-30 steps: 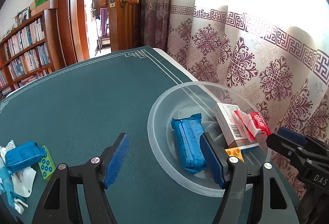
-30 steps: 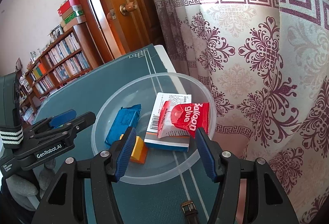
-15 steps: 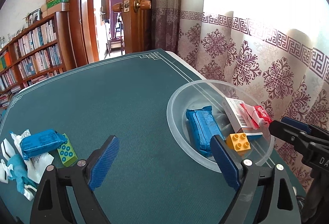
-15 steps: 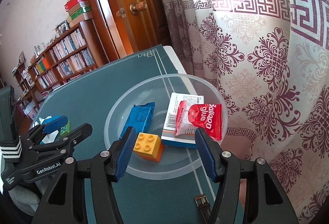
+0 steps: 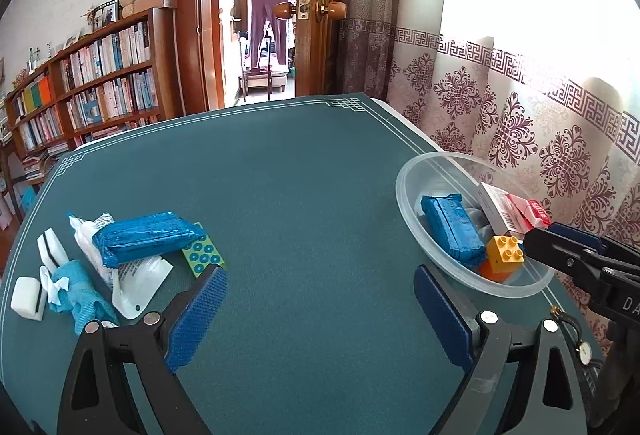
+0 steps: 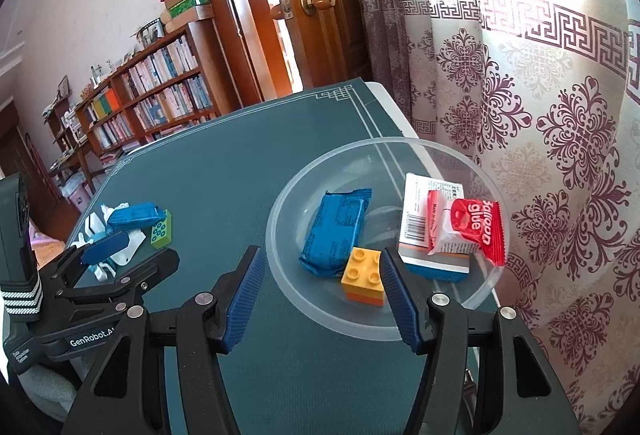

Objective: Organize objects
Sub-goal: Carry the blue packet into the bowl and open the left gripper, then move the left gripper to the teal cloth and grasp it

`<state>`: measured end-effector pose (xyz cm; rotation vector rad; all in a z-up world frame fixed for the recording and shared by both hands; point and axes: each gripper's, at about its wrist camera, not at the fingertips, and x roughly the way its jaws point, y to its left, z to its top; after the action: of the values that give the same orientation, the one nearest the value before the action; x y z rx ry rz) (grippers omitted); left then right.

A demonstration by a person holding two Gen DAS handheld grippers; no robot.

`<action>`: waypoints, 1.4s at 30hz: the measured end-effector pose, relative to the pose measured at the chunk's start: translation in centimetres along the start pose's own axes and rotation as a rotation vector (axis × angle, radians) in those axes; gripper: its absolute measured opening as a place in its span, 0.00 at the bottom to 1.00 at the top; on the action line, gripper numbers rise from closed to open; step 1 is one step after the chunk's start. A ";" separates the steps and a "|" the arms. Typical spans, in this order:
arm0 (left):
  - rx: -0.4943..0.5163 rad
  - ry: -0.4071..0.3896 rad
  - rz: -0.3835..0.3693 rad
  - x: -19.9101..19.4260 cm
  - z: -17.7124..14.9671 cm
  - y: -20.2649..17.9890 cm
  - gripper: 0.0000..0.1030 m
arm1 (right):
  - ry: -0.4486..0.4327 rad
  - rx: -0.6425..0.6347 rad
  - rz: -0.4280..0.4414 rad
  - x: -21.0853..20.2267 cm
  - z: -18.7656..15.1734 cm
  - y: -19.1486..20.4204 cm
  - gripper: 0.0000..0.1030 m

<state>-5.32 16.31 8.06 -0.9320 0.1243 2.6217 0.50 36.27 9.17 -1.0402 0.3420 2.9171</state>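
Left gripper (image 5: 320,309): spread wide, nothing between the blue pads; hangs over bare green desk (image 5: 304,195), between the pile and the bowl.
Right gripper (image 6: 322,293): also wide and holding nothing; sits at the near rim of the bowl (image 6: 280,219), right pad just beside the yellow brick.
Bowl: clear plastic, on the desk's right side near the curtain (image 6: 540,115).
Bowl contents: blue packet (image 6: 334,231) on the left; yellow brick (image 6: 363,275) at the front, touching the packet's near end; white box (image 6: 424,219) on the right, with the red "Balloon glue" sachet (image 6: 468,227) lying across it.
Pile: on the desk's left side, well apart from the bowl.
Pile contents: second blue packet (image 5: 146,235) on top of white wrappers (image 5: 136,275); green dotted block (image 5: 202,255) just beside the packet, near the left gripper's left pad; teal crumpled piece (image 5: 80,295), possibly a glove or wrapper, too bunched to tell; two white blocks (image 5: 28,299) at the far left.
Desk edge: a small watch or strap (image 5: 580,347) lies at the near right corner, partly hidden.
Background: bookshelf (image 5: 88,87) left, open wooden door (image 5: 320,15) centre.
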 end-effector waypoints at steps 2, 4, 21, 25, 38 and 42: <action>-0.008 -0.006 0.021 -0.4 -0.3 1.0 0.94 | 0.015 -0.015 0.019 0.4 -0.1 1.1 0.59; -0.026 -0.006 0.033 -0.8 -0.5 2.1 0.94 | 0.027 -0.039 0.034 0.8 -0.3 2.4 0.59; -0.268 0.003 0.226 -2.5 -2.5 13.4 0.94 | 0.142 -0.130 0.142 5.1 -4.1 11.0 0.59; -0.347 0.029 0.262 -1.8 -3.1 16.0 0.94 | 0.157 -0.126 0.153 5.8 -4.4 11.6 0.59; -0.509 0.124 0.321 0.7 -4.1 20.7 0.94 | 0.202 -0.141 0.180 7.1 -5.3 12.8 0.59; -0.522 0.138 0.321 1.2 -4.2 21.1 0.94 | 0.211 -0.143 0.181 7.4 -5.4 12.8 0.59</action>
<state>-11.26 -3.84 3.28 -1.3588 -0.4326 2.9445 -3.11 22.22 2.96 -1.4144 0.2478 3.0334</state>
